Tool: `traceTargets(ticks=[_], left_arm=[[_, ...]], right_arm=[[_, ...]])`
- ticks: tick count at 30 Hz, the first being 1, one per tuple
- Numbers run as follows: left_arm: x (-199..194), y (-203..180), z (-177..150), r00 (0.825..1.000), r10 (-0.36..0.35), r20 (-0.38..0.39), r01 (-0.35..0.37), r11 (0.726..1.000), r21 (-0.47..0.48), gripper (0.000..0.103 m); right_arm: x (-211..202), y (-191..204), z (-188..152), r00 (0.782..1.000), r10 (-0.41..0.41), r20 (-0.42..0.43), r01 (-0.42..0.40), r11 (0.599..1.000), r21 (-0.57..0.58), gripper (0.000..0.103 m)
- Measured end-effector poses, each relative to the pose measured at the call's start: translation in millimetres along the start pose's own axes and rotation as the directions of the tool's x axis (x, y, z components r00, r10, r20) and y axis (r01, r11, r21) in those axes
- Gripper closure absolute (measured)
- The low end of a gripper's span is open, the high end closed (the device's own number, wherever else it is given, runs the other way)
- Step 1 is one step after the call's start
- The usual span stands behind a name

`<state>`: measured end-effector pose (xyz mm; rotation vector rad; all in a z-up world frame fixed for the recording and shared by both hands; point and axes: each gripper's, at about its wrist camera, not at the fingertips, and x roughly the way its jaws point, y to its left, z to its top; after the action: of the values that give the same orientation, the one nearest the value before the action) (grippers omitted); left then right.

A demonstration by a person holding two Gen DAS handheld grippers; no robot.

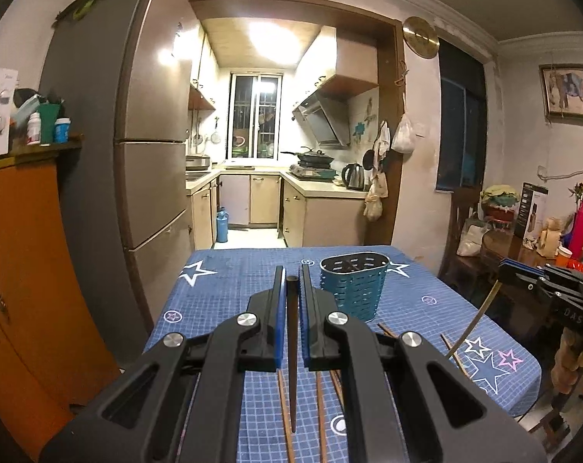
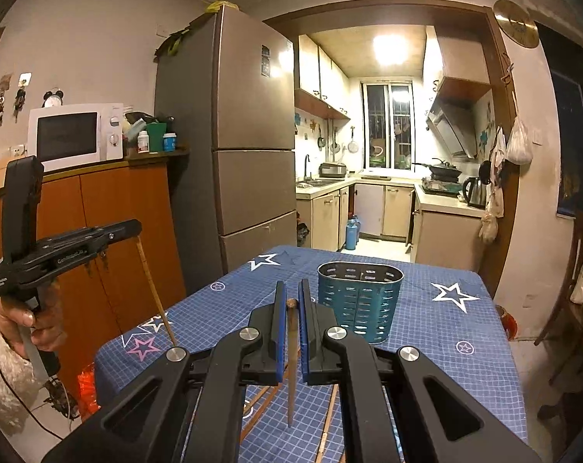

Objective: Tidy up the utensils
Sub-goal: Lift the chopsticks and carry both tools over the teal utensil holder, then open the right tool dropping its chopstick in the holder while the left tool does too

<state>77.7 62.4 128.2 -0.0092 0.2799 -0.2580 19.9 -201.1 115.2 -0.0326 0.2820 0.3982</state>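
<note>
I count one blue holder (image 1: 354,285) and about five chopsticks (image 1: 319,416) lying near it; I carry two more.

Bare cloth (image 1: 229,293) beside upright caddy (image 1: 354,285)

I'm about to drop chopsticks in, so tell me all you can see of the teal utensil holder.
The teal utensil holder is an oval, open-topped caddy, apparently painted metal, its wall punched with rows of small slots. It stands upright on the blue star-patterned tablecloth, toward the far half of the table. No utensils stick out above its rim; its bottom is hidden. Nothing touches it: both tools are short of it, and loose chopsticks lie nearer the camera.
</note>
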Motion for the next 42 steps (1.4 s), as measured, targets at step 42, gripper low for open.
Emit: traceTargets(ticks=[42], left_arm=[[280.3, -68.8, 59.8, 1.0, 0.002, -0.013, -0.003, 0.999, -0.05, 0.098]], right_arm=[[235.8, -145.0, 71.4, 0.963, -0.27, 0.004, 0.263, 0.941, 0.212, 0.095]])
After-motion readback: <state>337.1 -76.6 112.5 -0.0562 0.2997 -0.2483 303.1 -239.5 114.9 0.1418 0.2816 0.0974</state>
